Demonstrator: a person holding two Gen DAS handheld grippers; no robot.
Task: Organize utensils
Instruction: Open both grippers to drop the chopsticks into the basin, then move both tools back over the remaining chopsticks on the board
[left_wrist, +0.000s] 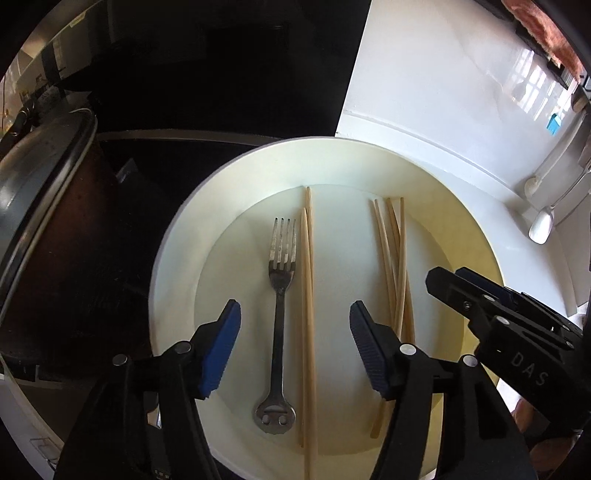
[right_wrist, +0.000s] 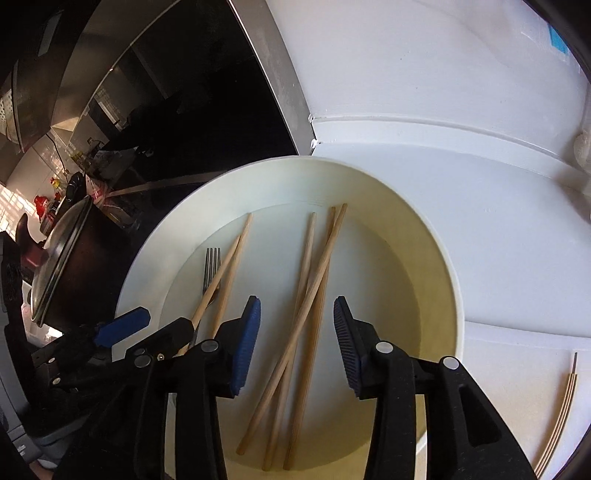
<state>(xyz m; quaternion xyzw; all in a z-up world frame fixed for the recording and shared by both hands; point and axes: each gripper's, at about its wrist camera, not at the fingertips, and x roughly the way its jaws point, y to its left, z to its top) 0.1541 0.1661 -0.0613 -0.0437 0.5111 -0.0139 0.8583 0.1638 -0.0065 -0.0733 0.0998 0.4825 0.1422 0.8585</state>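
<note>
A large white plate holds a metal fork, a pair of wooden chopsticks right of the fork, and a crossed bundle of chopsticks further right. My left gripper is open above the fork's handle and the chopstick pair, holding nothing. My right gripper is open above the crossed bundle, holding nothing; it shows in the left wrist view at the plate's right. The plate, fork and chopstick pair show in the right wrist view, with the left gripper at lower left.
The plate stands on a white counter beside a black cooktop. A dark pot with a glass lid stands to the left. White spoons lie at the right. More thin sticks lie on the counter right of the plate.
</note>
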